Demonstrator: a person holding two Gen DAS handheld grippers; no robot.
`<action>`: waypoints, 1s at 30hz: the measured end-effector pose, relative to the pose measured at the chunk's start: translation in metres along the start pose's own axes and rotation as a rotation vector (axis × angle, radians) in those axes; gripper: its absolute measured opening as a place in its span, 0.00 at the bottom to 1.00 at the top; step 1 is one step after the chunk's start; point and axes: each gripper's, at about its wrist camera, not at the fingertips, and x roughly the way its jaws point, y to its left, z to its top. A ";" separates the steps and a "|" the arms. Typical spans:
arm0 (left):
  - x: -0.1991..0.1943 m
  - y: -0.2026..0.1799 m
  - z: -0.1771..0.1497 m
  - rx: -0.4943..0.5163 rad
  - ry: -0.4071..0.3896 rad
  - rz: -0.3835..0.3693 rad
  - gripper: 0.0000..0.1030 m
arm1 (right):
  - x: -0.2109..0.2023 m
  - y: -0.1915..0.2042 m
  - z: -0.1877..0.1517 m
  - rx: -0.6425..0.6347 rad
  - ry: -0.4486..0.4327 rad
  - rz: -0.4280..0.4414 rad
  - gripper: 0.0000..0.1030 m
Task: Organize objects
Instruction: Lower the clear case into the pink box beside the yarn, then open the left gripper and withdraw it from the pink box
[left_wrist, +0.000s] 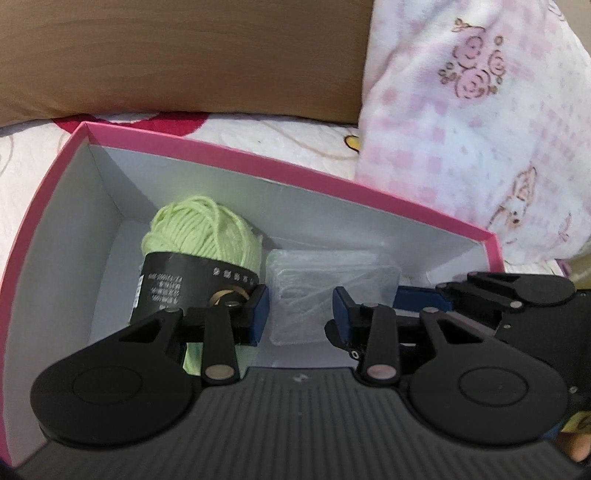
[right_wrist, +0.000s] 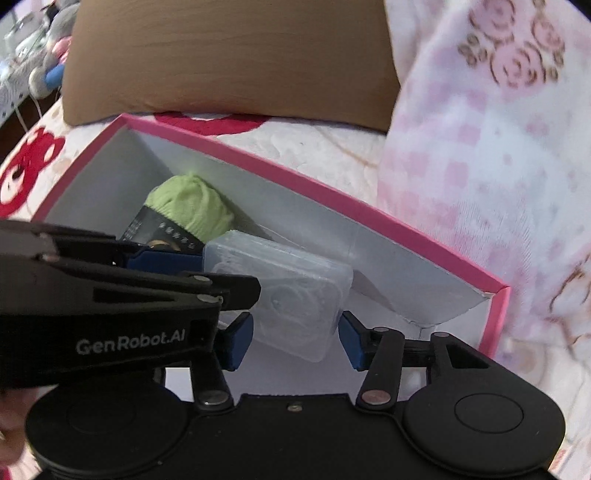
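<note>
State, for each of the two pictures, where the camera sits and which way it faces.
Left wrist: on the left gripper, looking down into the pink box; the right gripper enters from the right.
Right wrist: on the right gripper, facing down; the left gripper crosses.
Shared: box, green yarn, clear plastic case.

Lying open-topped on the bed: pink box (left_wrist: 258, 166). Crowding its left half: green yarn ball (left_wrist: 201, 236) and clear plastic case (left_wrist: 332, 280), side by side. Remaining bare: right floor corner. Hemming the far side: brown pillow (left_wrist: 184, 55), pink blanket (left_wrist: 480, 129).
</note>
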 end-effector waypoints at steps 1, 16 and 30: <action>0.002 0.000 0.001 0.003 -0.006 0.002 0.35 | 0.001 -0.001 0.002 0.007 0.004 0.000 0.52; -0.006 -0.004 0.006 -0.006 -0.045 0.047 0.38 | 0.009 -0.009 0.002 0.110 0.016 0.030 0.42; -0.028 -0.007 0.002 0.026 -0.084 0.032 0.39 | -0.017 0.003 -0.004 -0.039 -0.069 -0.033 0.51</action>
